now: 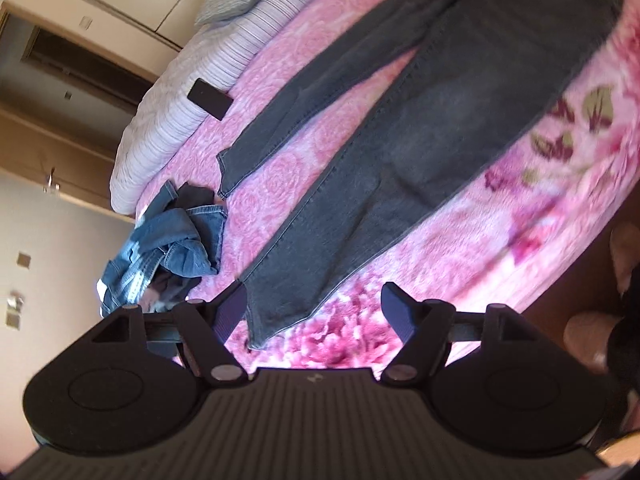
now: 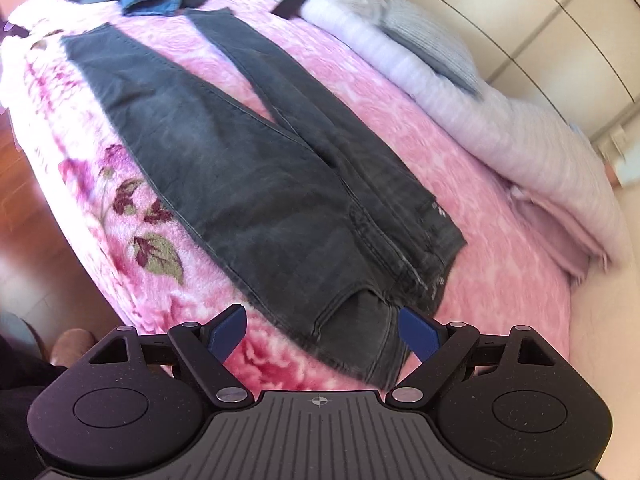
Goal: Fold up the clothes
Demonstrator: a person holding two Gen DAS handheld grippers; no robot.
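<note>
Two tools, both spread wide, neither holding anything | left tool (image 1: pixel 312 304) over the leg hem of the dark grey jeans (image 1: pixel 440 120) | right tool (image 2: pixel 322 326) over the waistband end | jeans flat, legs parted, on the pink floral blanket (image 2: pixel 480 260) | blue denim heap (image 1: pixel 168 248) near the hems.

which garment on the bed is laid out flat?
The dark grey jeans, spread full length on the pink floral blanket with legs apart. The light blue denim garment lies crumpled in a heap beyond the leg hems.

No readable text anywhere — only illegible pale marks (waistband) on the jeans (image 2: pixel 280 184)
</note>
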